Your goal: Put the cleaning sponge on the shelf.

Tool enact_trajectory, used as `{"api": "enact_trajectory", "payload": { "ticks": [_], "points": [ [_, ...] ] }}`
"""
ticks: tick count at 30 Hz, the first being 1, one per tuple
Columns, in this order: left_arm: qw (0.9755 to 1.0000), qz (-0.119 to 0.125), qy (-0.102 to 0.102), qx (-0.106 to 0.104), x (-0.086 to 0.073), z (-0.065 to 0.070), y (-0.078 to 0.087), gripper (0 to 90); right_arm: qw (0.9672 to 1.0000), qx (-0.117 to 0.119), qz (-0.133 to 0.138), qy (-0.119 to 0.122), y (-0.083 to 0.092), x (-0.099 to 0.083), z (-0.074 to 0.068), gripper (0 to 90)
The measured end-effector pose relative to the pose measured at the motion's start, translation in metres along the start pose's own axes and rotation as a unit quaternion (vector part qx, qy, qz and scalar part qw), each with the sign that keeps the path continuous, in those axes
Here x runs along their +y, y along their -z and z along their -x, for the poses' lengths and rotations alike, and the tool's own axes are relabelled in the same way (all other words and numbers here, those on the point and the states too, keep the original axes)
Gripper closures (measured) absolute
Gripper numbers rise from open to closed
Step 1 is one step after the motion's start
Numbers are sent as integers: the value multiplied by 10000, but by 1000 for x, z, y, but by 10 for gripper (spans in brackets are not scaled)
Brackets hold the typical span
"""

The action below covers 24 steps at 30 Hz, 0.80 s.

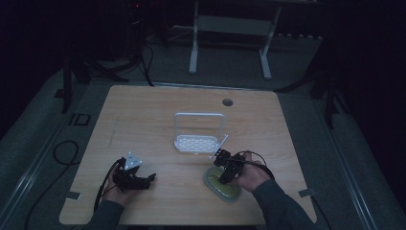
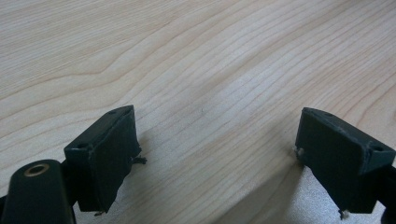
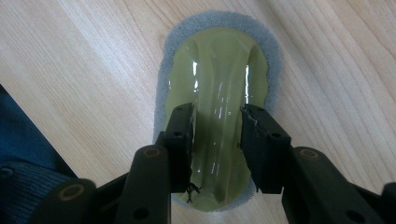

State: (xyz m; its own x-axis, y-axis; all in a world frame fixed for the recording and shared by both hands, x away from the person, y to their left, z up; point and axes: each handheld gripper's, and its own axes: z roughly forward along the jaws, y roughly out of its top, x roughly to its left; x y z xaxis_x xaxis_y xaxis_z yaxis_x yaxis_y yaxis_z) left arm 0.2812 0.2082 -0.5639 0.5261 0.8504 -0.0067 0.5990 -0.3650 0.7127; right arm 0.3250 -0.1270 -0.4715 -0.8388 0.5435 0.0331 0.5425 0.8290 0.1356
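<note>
Pinching sponge (image 3: 217,79) center, right hand-held gripper (image 3: 217,144), table (image 1: 143,115) edge near.

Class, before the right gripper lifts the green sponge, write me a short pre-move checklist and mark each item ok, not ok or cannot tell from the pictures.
1. Right gripper is centred over the sponge: ok, its jaws straddle the raised green ridge along the middle.
2. Jaws have a firm hold on the ridge: cannot tell, they sit on both sides of it, but contact is unclear.
3. Sponge lies flat on the table: ok.
4. Left gripper is out of the way: ok, open over bare wood, well to the side.
5. Path toward the white rack is free: ok, nothing lies between it and the sponge.
</note>
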Motion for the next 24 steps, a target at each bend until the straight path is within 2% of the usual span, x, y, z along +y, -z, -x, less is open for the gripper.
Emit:
{"api": "enact_trajectory", "payload": {
  "ticks": [11,24],
  "points": [
    [10000,0,-8,-1,0,0,0,134,9994,49,-325,123,-3,6,-1,679],
    [10000,-1,-12,0,0,0,0,134,9982,37,-508,310,-5,9,0,706]
  ]
}}
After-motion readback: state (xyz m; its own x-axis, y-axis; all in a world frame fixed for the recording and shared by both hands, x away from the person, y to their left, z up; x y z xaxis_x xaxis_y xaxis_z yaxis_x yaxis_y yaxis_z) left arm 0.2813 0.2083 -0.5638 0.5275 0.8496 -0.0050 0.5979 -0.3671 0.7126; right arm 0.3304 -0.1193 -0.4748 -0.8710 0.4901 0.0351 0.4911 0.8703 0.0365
